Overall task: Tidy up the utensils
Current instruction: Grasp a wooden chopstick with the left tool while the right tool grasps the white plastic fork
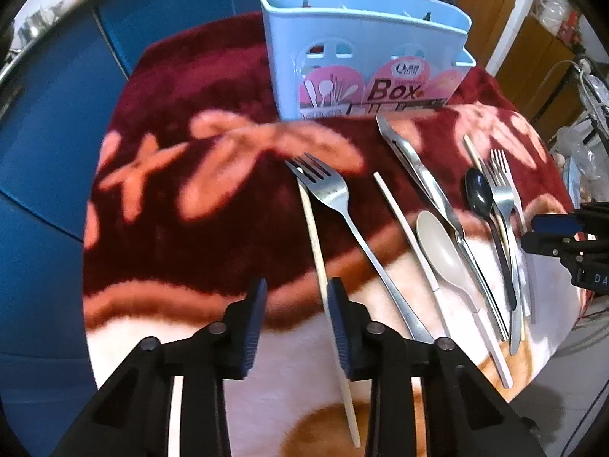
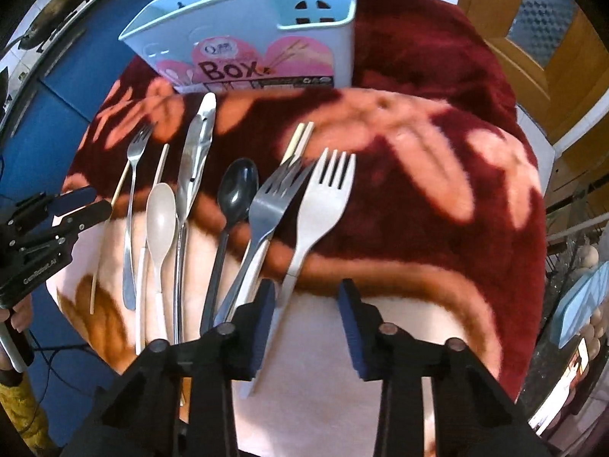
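A pale blue plastic utensil box (image 1: pixel 365 49) stands upright at the far side of the round table, on a dark red fleece blanket (image 1: pixel 213 228) with pink flower shapes; its front wall has round cut-outs and a pink label printed "Box". The utensils lie loose on the blanket in a rough row near the box, handles pointing toward the cameras. From the left there is a wooden chopstick (image 1: pixel 316 251) with a steel fork (image 1: pixel 342 213) across its far end, then a white chopstick (image 1: pixel 411 236), a beige plastic spoon (image 1: pixel 437 243), and steel tongs (image 1: pixel 415 167) reaching almost to the box. Further right lie a black spoon (image 2: pixel 236 190), a grey metal fork (image 2: pixel 270 205) and a white plastic fork (image 2: pixel 327 198), the two forks overlapping at the tines; a pair of pale chopsticks (image 2: pixel 298 141) seems to run beneath them, though blur makes this uncertain. The left gripper (image 1: pixel 298 289) hovers spread wide with nothing between its fingers, beside the wooden chopstick. The right gripper (image 2: pixel 306 293) is likewise released, just right of the white fork's handle.
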